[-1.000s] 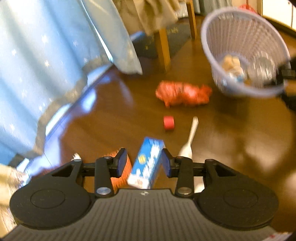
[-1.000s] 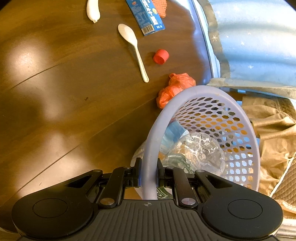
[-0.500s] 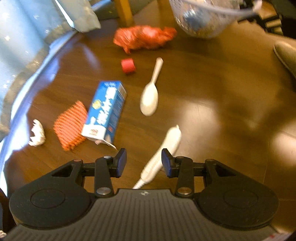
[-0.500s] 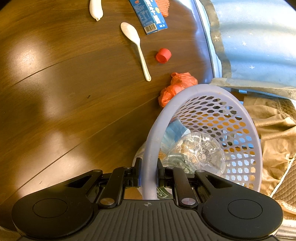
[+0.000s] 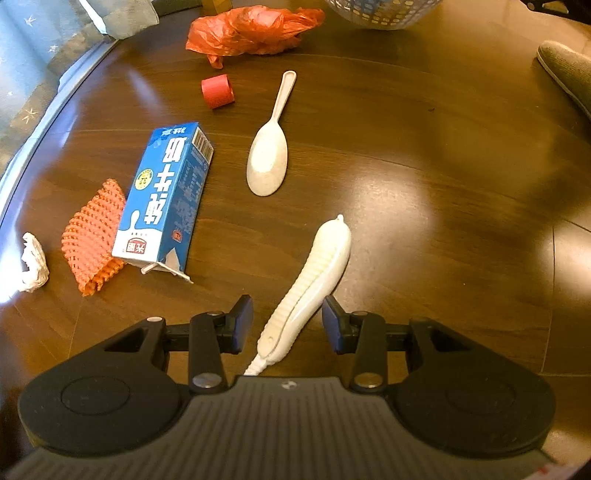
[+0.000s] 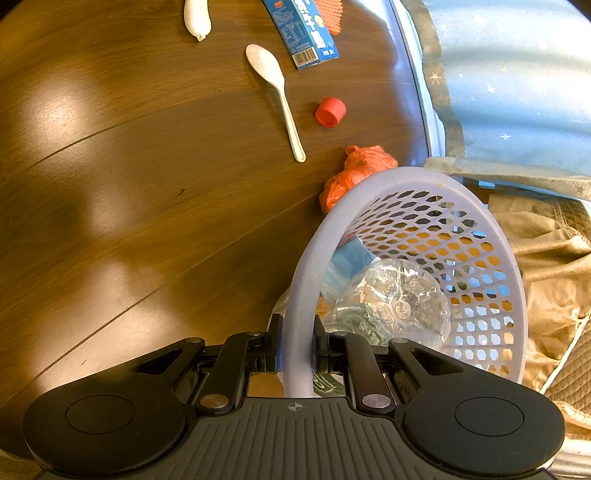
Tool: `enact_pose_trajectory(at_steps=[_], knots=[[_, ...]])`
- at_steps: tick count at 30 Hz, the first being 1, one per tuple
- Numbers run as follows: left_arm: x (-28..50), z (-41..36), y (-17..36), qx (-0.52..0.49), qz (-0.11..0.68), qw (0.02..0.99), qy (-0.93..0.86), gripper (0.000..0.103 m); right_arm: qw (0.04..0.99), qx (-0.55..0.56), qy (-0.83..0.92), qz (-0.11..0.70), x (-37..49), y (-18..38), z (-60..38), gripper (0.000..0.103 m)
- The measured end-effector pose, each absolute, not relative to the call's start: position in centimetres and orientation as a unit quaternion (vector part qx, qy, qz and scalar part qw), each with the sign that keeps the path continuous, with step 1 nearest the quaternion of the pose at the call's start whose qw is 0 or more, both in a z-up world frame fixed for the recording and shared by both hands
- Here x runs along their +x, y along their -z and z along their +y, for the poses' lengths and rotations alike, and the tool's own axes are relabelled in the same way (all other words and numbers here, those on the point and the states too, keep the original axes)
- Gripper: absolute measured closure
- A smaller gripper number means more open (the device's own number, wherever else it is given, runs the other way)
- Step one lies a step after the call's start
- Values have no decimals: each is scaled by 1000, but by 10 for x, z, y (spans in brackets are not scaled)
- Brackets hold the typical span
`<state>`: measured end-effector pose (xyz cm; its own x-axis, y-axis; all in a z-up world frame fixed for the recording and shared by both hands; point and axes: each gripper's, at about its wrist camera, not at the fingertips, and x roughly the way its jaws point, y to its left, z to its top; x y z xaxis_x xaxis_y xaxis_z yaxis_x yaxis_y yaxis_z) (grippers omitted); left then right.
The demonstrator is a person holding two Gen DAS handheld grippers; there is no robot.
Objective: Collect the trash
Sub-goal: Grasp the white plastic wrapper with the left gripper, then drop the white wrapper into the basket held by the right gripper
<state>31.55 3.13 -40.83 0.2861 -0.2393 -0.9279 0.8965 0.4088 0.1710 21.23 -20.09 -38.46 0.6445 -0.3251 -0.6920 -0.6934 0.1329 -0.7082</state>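
Observation:
My left gripper is open and low over the wooden floor, its fingers either side of a white ribbed plastic handle lying there. Ahead lie a white spoon, a blue milk carton, an orange foam net, a red bottle cap, an orange plastic bag and a crumpled white tissue. My right gripper is shut on the rim of a lavender mesh basket, which holds a crushed clear bottle and a blue wrapper.
A blue starred curtain hangs along one side of the floor, with tan fabric beside the basket. A grey slipper shows at the left wrist view's right edge. Bare wooden floor spreads out left of the basket.
My left gripper has swung down and away from the milk carton and now straddles the white ribbed handle. The right gripper has kept its hold on the basket rim, shifting only slightly.

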Motion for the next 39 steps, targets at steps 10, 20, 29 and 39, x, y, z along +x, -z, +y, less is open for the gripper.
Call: enact_pose_trajectory(at_steps=[10, 20, 29, 39], knots=[[322, 32, 415, 350, 474, 704, 397, 70, 641, -640, -144, 398, 212, 384, -200, 93], [322, 28, 414, 338, 486, 700, 400, 79, 640, -640, -146, 399, 212, 386, -200, 93], [317, 25, 419, 345, 493, 692, 400, 87, 640, -640, -147, 400, 211, 387, -201, 93], [310, 27, 405, 354, 483, 702, 385, 87, 638, -640, -148, 401, 211, 388, -201, 93]])
